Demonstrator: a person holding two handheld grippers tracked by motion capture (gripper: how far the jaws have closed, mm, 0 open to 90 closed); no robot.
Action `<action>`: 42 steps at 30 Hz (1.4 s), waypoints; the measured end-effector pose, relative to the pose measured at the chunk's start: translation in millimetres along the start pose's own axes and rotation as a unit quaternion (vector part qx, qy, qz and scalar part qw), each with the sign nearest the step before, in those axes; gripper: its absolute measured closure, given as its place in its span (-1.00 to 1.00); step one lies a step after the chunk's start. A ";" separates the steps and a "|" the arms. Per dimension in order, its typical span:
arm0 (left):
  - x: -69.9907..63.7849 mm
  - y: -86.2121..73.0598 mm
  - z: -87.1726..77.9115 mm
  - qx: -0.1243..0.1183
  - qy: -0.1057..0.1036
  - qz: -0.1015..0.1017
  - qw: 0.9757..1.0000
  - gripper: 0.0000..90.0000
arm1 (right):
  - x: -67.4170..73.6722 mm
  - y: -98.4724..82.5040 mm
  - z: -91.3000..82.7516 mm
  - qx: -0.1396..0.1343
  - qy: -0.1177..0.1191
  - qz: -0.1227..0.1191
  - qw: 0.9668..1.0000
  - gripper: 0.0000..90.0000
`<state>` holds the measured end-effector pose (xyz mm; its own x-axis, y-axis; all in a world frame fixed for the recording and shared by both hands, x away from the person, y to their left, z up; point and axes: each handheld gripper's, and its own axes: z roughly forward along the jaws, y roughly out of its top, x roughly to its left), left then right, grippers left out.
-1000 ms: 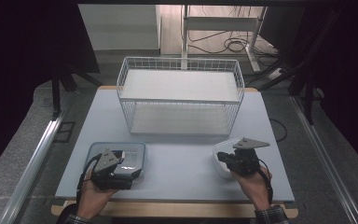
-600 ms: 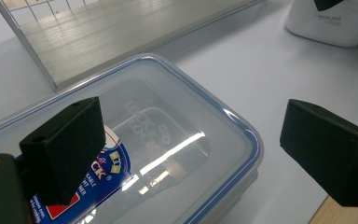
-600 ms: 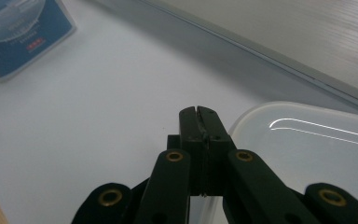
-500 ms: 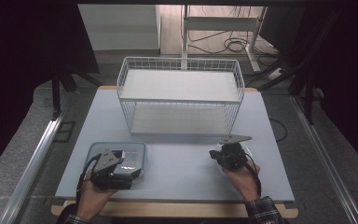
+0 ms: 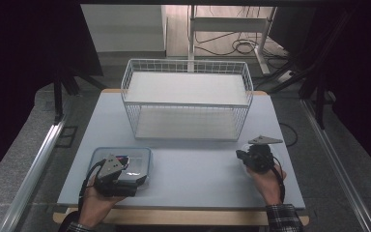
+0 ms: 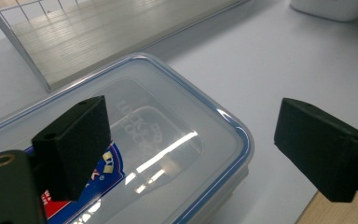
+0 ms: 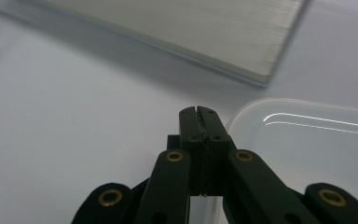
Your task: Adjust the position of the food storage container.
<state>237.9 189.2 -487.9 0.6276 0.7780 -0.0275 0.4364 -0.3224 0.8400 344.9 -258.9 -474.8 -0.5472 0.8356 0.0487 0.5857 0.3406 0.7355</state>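
Note:
A clear plastic container (image 5: 137,162) with a blue-rimmed lid lies at the table's front left. My left gripper (image 5: 121,176) hovers over its near end. In the left gripper view the jaws stand wide apart above the lid (image 6: 168,140), one over the label and the other past the container's corner, neither pressing on it. My right gripper (image 5: 241,155) is at the front right, jaws shut with nothing between them. In the right gripper view its tip (image 7: 199,112) sits just left of a translucent white container (image 7: 307,140).
A white wire basket (image 5: 186,104) with a pale board floor stands across the back middle of the grey table (image 5: 198,188). Its wires (image 6: 18,42) and board (image 7: 191,28) lie close ahead of both grippers. The translucent container (image 6: 331,7) shows far off.
The right gripper swung left over the translucent container, then came back to the right and a little farther away. The left gripper stayed over the clear container.

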 end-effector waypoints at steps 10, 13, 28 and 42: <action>2.9 3.6 -7.9 0.011 0.010 0.017 1.000 -0.24 | -14.6 -3.7 -7.7 -0.012 -0.019 0.023 0.999 0.98; 11.3 3.0 -16.3 0.012 0.020 0.011 1.000 0.37 | -7.4 -3.1 -9.6 -0.020 -0.012 0.013 1.000 0.98; 107.8 -53.4 -60.2 0.052 0.166 -0.108 0.979 1.00 | 13.9 -11.5 -13.8 -0.033 0.021 -0.007 0.999 0.98; 112.7 -62.4 -35.4 0.100 0.113 -0.134 0.979 1.00 | 28.8 -15.6 -13.0 -0.024 0.049 -0.010 0.998 0.98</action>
<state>258.6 316.0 -524.2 0.3236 0.9416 -0.0927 0.6980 -0.1714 0.6953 312.3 -245.8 -476.1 -0.6153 0.7823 0.0972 0.5454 0.3334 0.7690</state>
